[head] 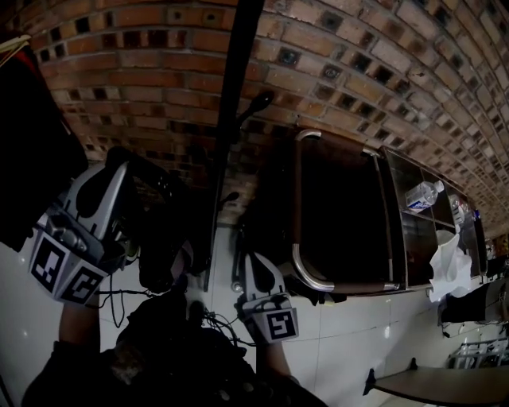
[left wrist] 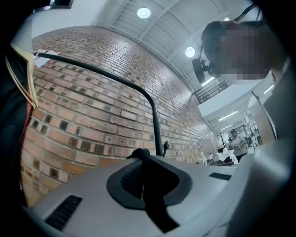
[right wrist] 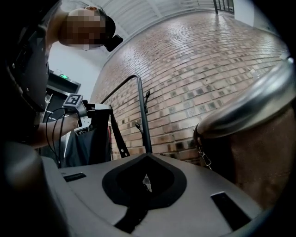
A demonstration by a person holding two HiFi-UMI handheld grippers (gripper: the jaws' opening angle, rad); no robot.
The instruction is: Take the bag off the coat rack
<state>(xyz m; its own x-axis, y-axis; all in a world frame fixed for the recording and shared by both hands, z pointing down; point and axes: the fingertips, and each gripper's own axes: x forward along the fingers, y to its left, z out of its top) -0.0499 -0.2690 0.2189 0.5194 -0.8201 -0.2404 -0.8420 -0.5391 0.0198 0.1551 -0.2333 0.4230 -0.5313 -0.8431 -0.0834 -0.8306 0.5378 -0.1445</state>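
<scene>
Black bag (right wrist: pixel 85 143) clamped in left gripper (left wrist: pixel 142 162), hanging left of rack pole (right wrist: pixel 143 120).
Right gripper (right wrist: pixel 145 178) closed, empty, nearer pole.

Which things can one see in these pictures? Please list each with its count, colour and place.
brick wall: one, red-brown, behind everything
coat rack: one, black, its pole upright in front of the wall
dark bag: one, black-grey, hanging under the left gripper, beside the pole
silver-rimmed dark thing: one, right of the pole; what it is I cannot tell
water bottle: one, clear, on a shelf at far right
white crumpled thing: one, below the bottle
ceiling lights: two, white, round
left gripper: grey, shut on the dark bag's strap
right gripper: grey, shut, nothing held
</scene>
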